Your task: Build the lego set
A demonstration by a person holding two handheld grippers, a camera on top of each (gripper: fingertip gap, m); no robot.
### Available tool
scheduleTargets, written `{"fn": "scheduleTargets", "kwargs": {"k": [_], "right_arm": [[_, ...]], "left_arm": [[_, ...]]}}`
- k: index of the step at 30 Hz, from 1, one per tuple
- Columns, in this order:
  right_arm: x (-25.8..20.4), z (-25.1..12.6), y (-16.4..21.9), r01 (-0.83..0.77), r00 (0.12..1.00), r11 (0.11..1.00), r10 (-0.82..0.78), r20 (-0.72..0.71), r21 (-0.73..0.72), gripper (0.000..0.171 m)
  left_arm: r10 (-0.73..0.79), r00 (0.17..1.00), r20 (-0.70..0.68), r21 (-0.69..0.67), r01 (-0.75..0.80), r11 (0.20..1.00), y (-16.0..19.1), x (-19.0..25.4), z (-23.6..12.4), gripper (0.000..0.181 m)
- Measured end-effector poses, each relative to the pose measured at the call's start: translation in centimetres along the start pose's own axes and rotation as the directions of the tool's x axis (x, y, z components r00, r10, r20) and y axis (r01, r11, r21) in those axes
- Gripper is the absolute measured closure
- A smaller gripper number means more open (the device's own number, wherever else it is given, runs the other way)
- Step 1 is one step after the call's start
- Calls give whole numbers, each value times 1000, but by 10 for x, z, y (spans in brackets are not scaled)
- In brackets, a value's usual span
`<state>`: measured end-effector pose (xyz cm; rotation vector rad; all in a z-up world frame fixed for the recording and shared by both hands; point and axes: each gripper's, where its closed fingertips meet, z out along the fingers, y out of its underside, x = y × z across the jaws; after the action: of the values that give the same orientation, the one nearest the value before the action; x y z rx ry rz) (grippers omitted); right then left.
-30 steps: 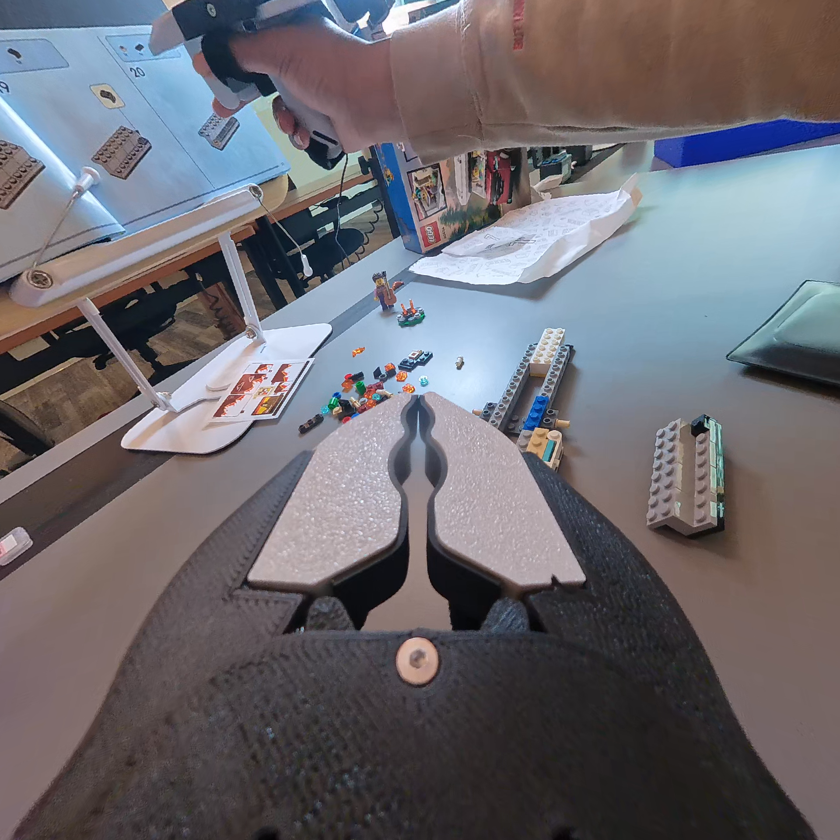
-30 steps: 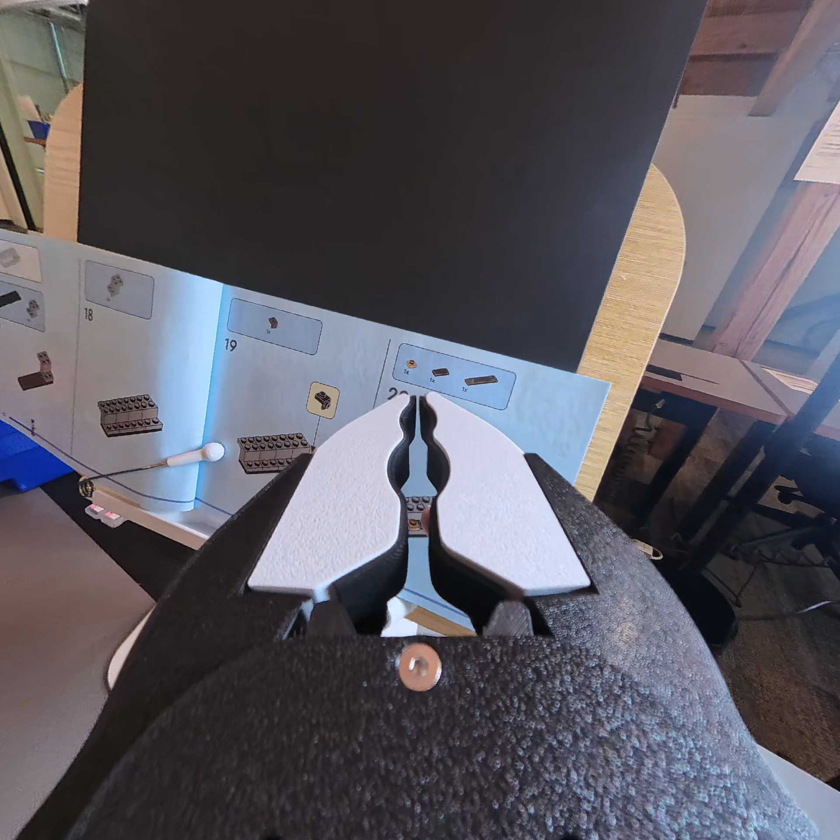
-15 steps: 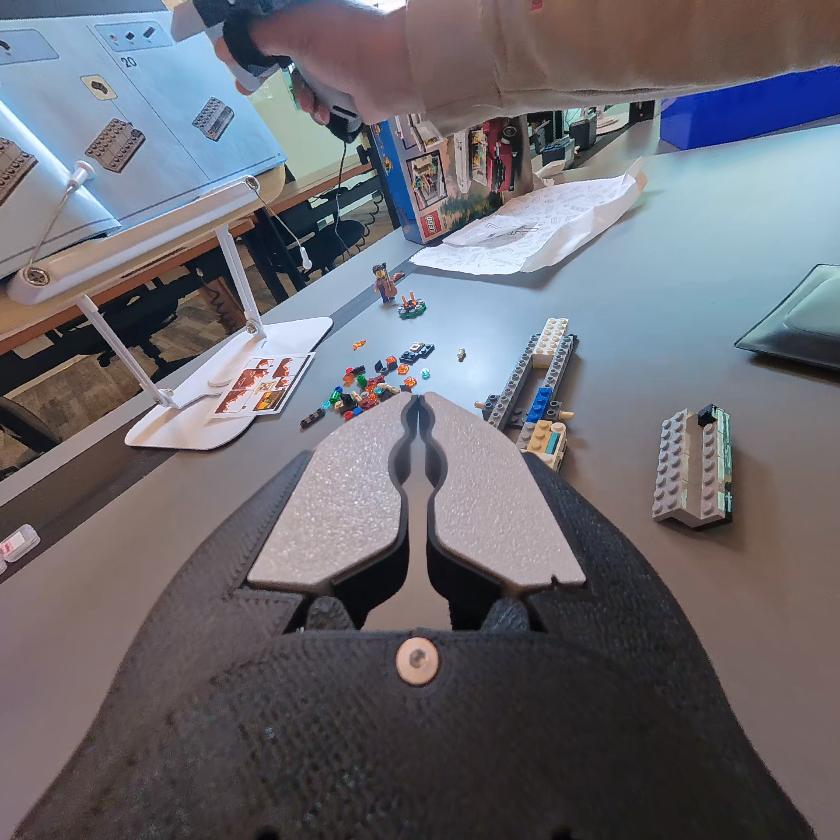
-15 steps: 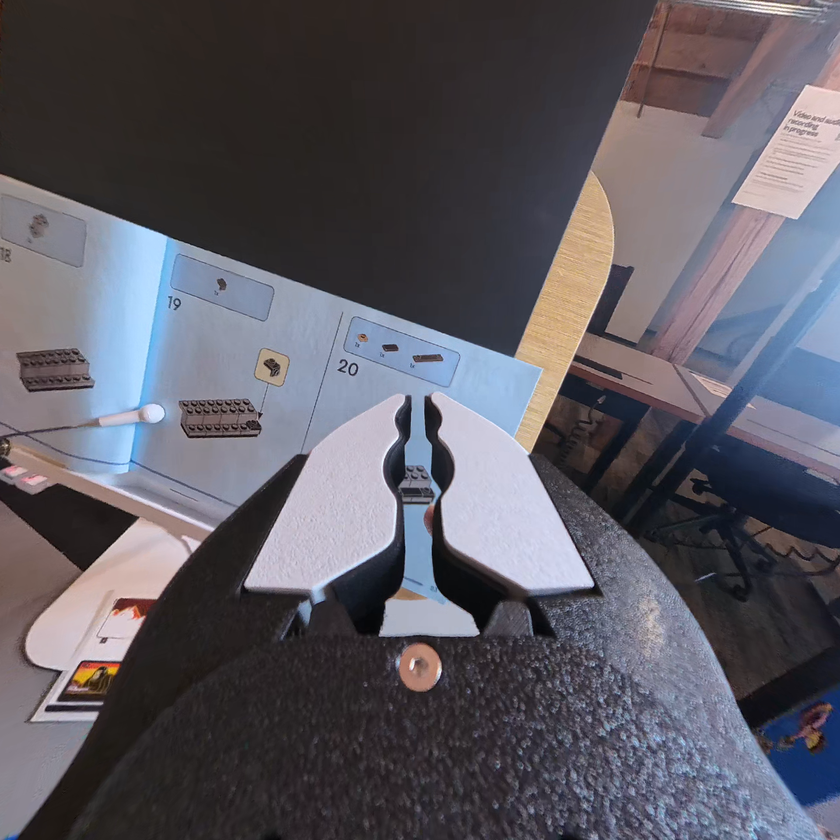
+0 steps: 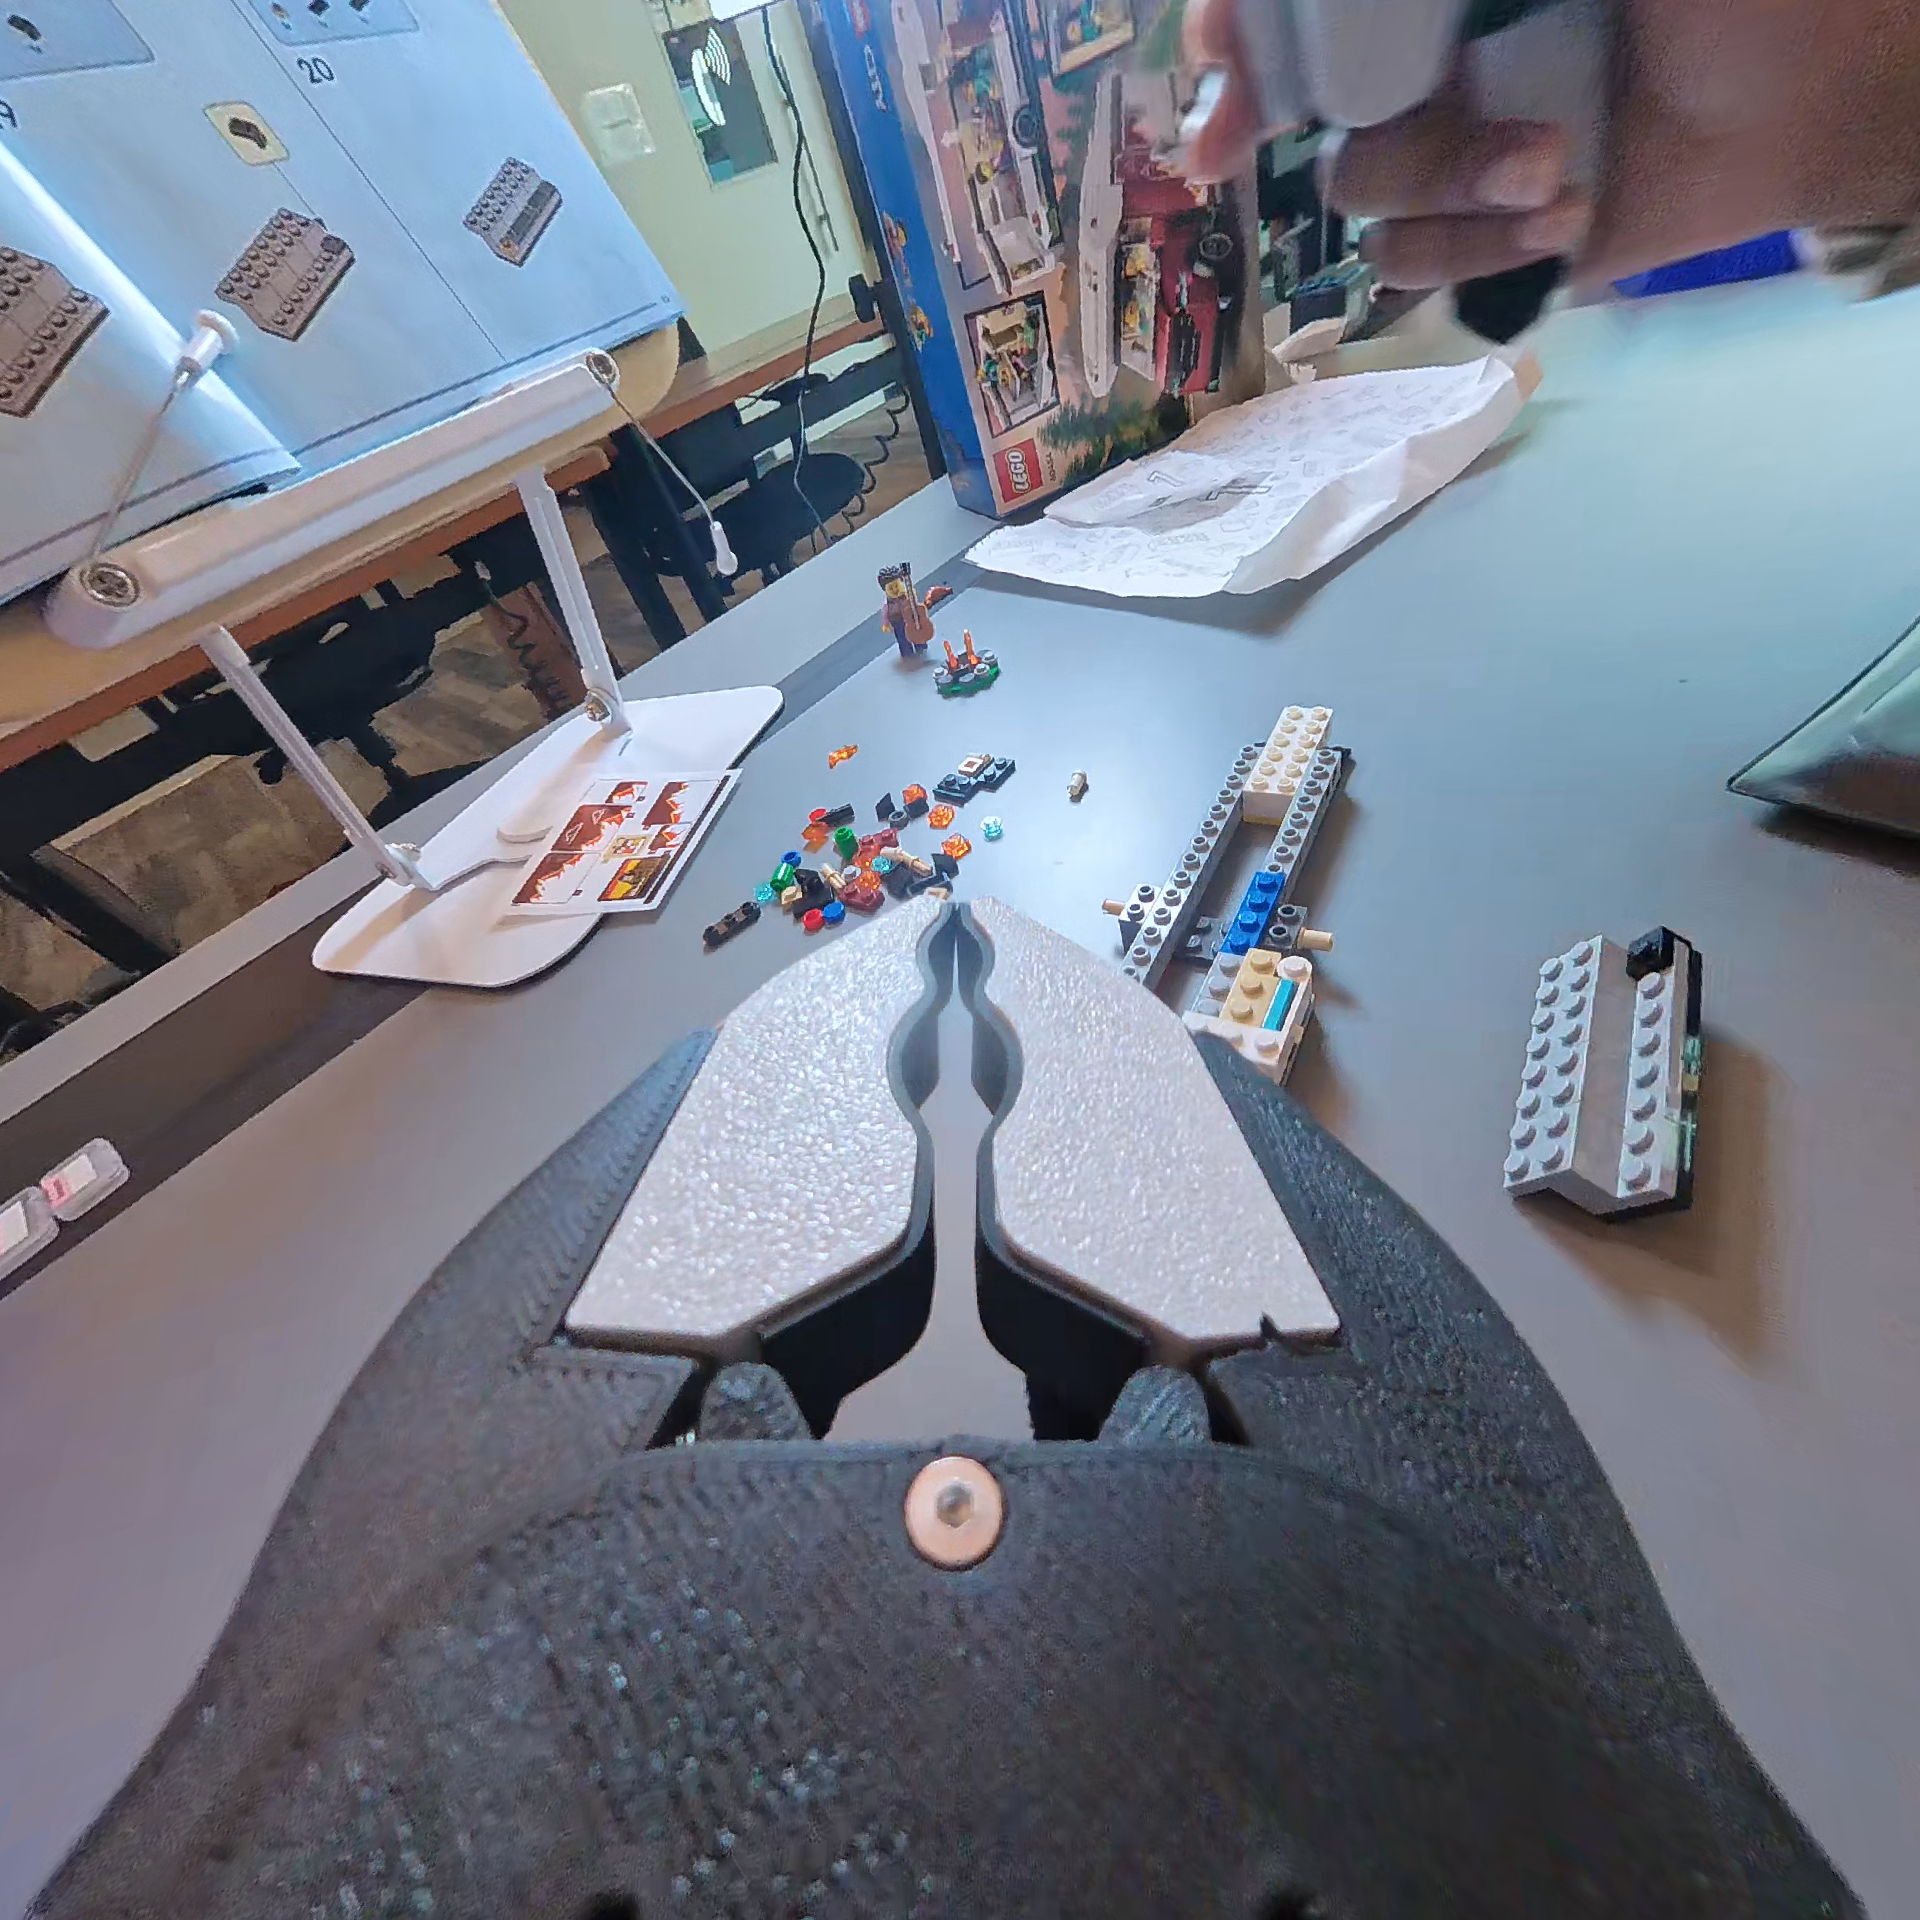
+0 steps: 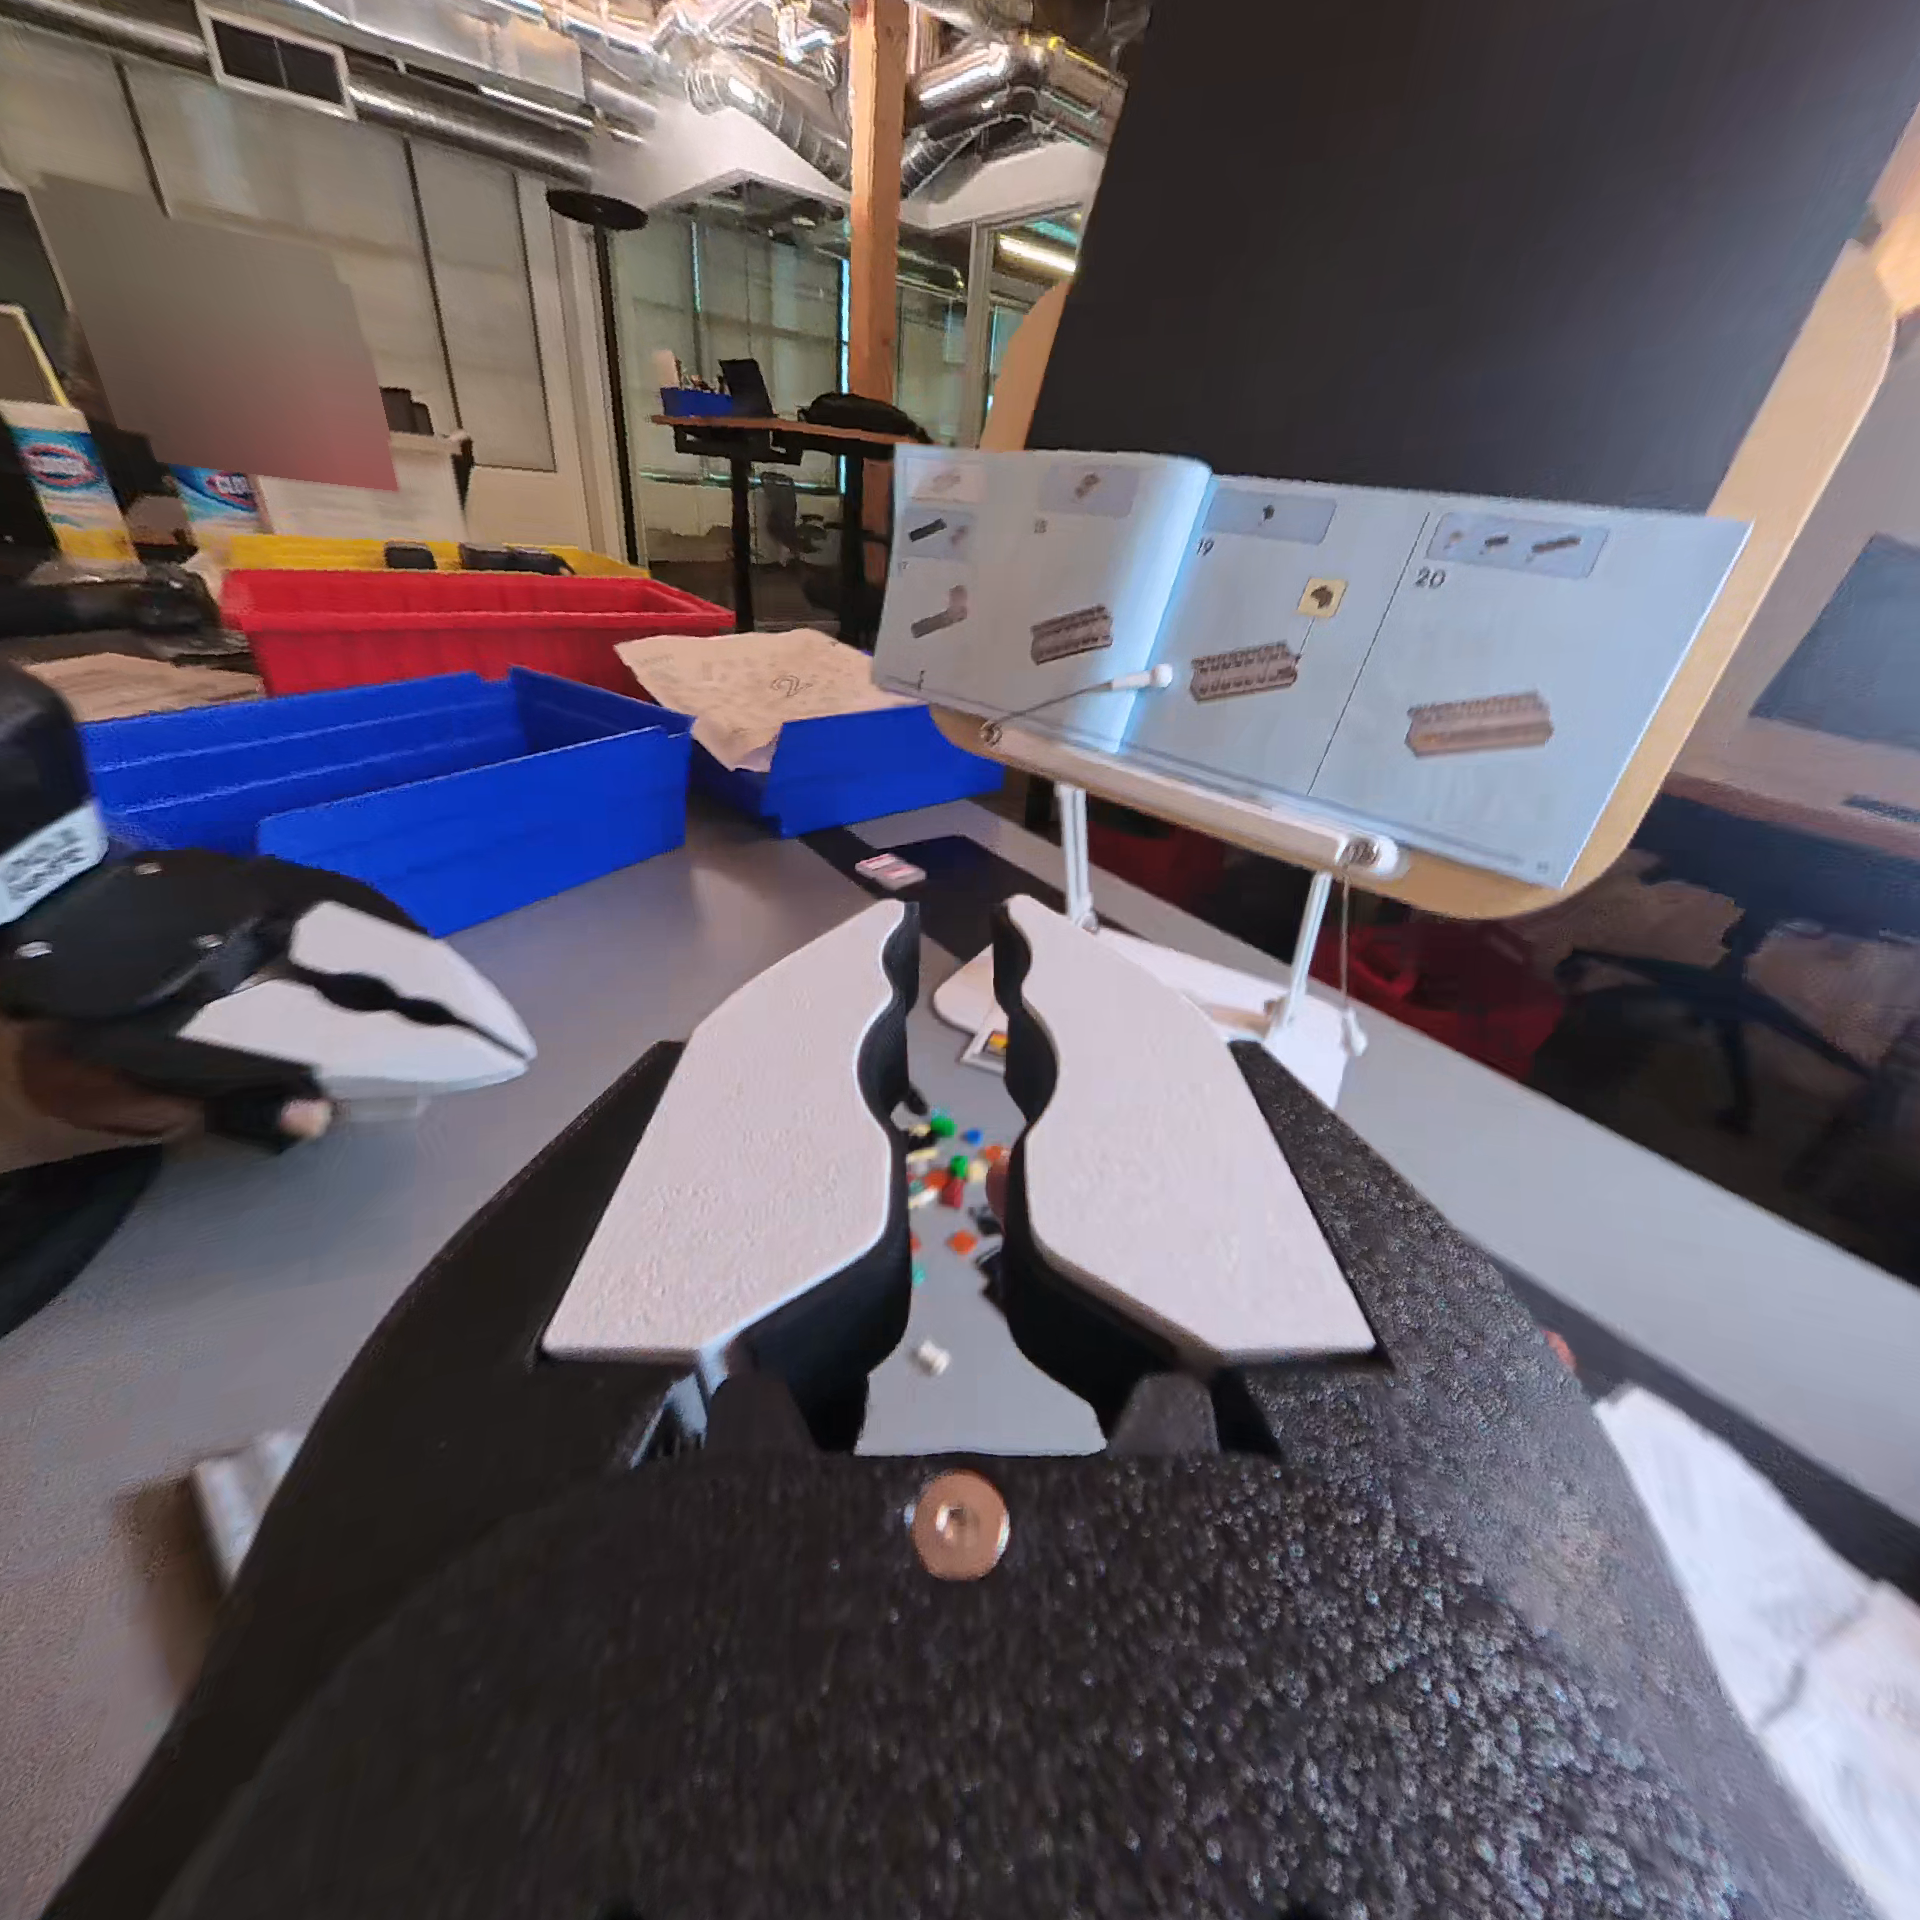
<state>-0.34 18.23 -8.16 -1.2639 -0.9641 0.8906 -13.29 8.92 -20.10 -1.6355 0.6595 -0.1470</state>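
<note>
The left gripper (image 5: 953,914), black with 2 pale textured fingers, hangs over the grey table (image 5: 1558,644) with its fingertips pressed together and nothing between them. Just beyond its tips lies a scatter of small loose coloured lego pieces (image 5: 883,852). To the right of these sit a long grey studded lego frame with blue and tan bricks (image 5: 1242,873) and, well apart from it, a light grey studded lego block (image 5: 1605,1075).

The right gripper (image 6: 954,920) is held above the same scatter (image 6: 951,1164) with its fingers spread and empty. Behind it, a pale blue open instruction booklet (image 6: 1309,644) rests on a white wire-legged stand (image 6: 1184,800). The picture is blurred there, so the page drawings are hard to make out.
</note>
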Motion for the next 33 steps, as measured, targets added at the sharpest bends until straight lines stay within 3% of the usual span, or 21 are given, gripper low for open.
{"fn": "scheduleTargets", "kwargs": {"k": [7,14,22,29,33], "right_arm": [[-41,-63,54,24,999,999,-25,-45,-30,158],[-43,-60,75,70,995,997,-72,-68,-34,154],[-47,-63,66,94,995,995,-95,-30,-23,152],[-44,-64,60,70,997,997,-71,-19,-11,155],[-48,-62,65,78,997,996,-78,-1,-32,156]], "left_arm": [[-65,998,16,-29,65,997,9,-8,5,181],[-31,998,57,-41,34,999,9,-11,4,181],[-69,996,51,-62,72,995,15,-13,8,179],[-136,989,-55,-149,126,981,24,-19,60,177],[-92,989,-112,-216,66,974,32,-29,95,178]]}}
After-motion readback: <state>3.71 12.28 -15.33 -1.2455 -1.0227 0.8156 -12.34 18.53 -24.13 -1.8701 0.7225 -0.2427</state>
